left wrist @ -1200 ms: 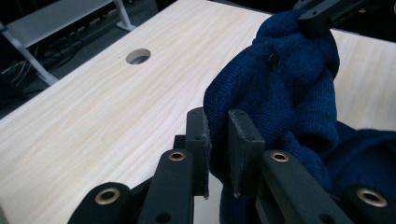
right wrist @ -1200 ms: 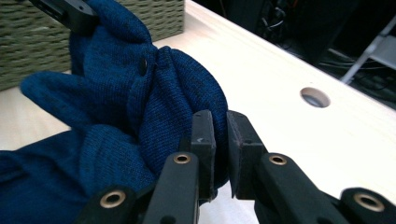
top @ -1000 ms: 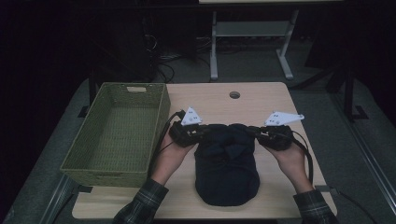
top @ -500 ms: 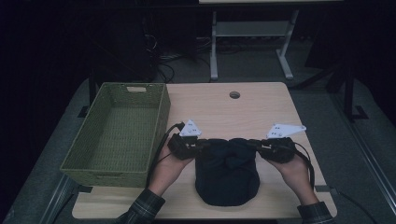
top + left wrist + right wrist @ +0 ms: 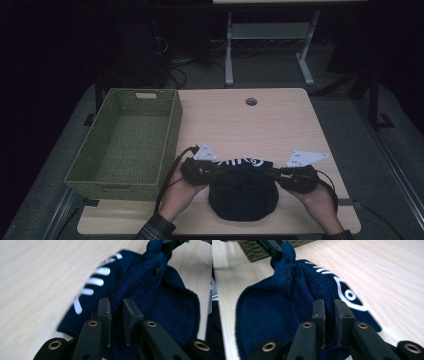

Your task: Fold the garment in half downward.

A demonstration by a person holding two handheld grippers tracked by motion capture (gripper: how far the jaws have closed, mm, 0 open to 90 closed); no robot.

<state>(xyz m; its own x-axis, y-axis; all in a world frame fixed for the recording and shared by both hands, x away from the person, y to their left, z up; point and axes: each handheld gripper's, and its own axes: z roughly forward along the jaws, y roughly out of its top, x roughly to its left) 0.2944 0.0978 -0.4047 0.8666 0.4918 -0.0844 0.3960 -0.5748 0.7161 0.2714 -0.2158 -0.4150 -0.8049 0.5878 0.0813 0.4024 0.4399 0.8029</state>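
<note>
Nearest the person, the left tongs [image 5: 116, 315] are clamped on a bunched fold of the navy knit beanie [image 5: 243, 192], and the right tongs [image 5: 329, 315] pinch the matching fold at the opposite side. Gripping both sides keeps the ribbed edge stretched between the hands, probably so the hat folds over flat. It lies on the front part of the bench [image 5: 270, 120], its white lettering facing away from the person. Left of it stands the green woven basket [image 5: 172, 125], which looks empty, likely where the beanie will go.
</note>
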